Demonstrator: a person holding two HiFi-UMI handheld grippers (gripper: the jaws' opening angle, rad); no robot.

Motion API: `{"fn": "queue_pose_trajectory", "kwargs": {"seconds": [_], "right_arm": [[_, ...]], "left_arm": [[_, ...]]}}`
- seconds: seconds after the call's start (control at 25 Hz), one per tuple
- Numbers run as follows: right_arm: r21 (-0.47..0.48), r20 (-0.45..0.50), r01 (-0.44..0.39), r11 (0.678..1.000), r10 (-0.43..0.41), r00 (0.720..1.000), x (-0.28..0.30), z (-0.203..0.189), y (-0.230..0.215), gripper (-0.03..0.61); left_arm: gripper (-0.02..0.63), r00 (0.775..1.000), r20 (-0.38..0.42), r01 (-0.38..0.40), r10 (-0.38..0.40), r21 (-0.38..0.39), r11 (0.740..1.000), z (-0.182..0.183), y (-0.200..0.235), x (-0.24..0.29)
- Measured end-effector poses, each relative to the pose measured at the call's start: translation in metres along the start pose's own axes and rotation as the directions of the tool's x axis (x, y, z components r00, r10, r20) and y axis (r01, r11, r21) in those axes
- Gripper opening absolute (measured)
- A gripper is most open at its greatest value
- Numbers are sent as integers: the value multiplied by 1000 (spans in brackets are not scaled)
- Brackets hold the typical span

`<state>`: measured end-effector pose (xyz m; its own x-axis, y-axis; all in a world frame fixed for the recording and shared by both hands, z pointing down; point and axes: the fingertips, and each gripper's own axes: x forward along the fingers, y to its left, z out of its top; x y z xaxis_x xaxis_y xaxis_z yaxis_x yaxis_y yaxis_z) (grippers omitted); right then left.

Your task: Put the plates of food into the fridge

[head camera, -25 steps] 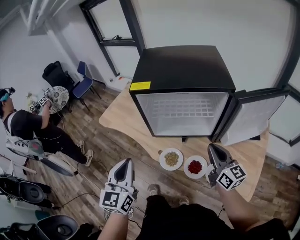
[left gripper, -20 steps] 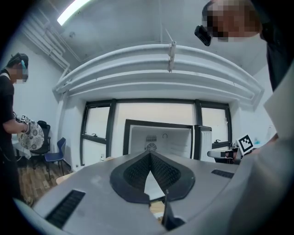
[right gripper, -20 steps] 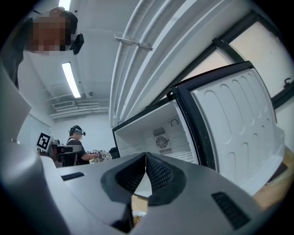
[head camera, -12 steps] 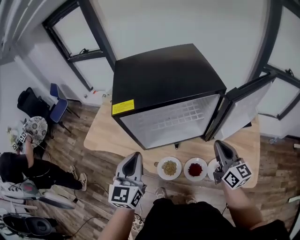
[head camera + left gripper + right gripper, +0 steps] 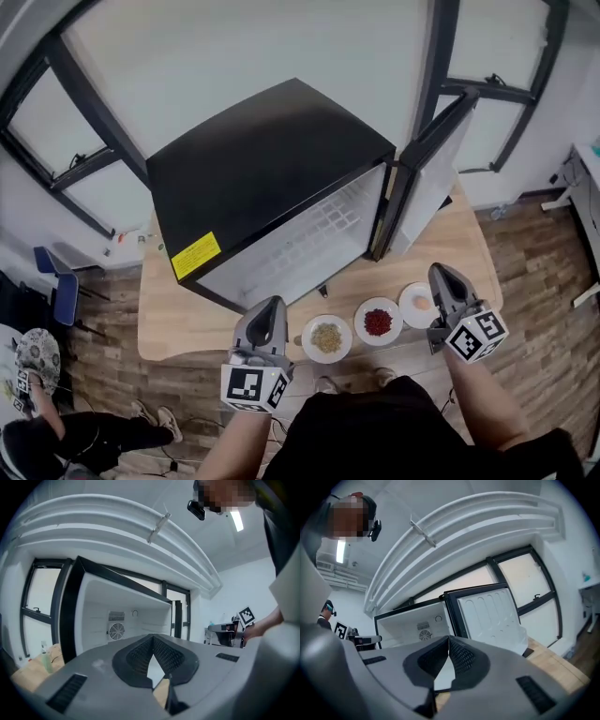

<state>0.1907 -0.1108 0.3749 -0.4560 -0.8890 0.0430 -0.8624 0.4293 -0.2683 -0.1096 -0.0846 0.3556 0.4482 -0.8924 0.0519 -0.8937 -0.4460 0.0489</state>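
Sliding in from the lower left of the frame, the left claw (image 5: pixel 269 309) is now hanging just left of the plate of yellow-green food (image 5: pixel 326 337). At the right end of the row, the right claw (image 5: pixel 441 277) is hovering beside a small third plate (image 5: pixel 417 304) that is only now coming into sight. Both claws are pressed together and pinching nothing. The head view is swinging too: the fridge (image 5: pixel 272 178) is now filling the upper centre, with its door (image 5: pixel 427 169) standing wide open toward the upper right and its white inside lying bare. All three plates, the plate of red food (image 5: pixel 378 322) in the middle, are sitting untouched in a line along the near edge of the table (image 5: pixel 178 319), in front of the fridge. Loading is evidently not yet beginning. Either claw is going to have to spread before taking a rim, and the open door is leaving what looks like a free path inside.
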Motion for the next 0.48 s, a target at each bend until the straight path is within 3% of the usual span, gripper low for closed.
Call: {"fn": "queue_pose_trajectory", "kwargs": {"seconds": [0.12, 0.28, 0.48], "right_arm": [[12, 30, 96, 995, -96, 995, -22, -5, -4, 23], [50, 65, 222, 974, -225, 972, -60, -11, -7, 23], [122, 78, 336, 934, -346, 935, -105, -24, -21, 23]], "left_arm": [[6, 996, -2, 92, -92, 40, 995, -3, -12, 14], [5, 972, 6, 233, -234, 65, 970, -2, -34, 32], [5, 948, -13, 319, -319, 84, 944, -16, -54, 50]]}}
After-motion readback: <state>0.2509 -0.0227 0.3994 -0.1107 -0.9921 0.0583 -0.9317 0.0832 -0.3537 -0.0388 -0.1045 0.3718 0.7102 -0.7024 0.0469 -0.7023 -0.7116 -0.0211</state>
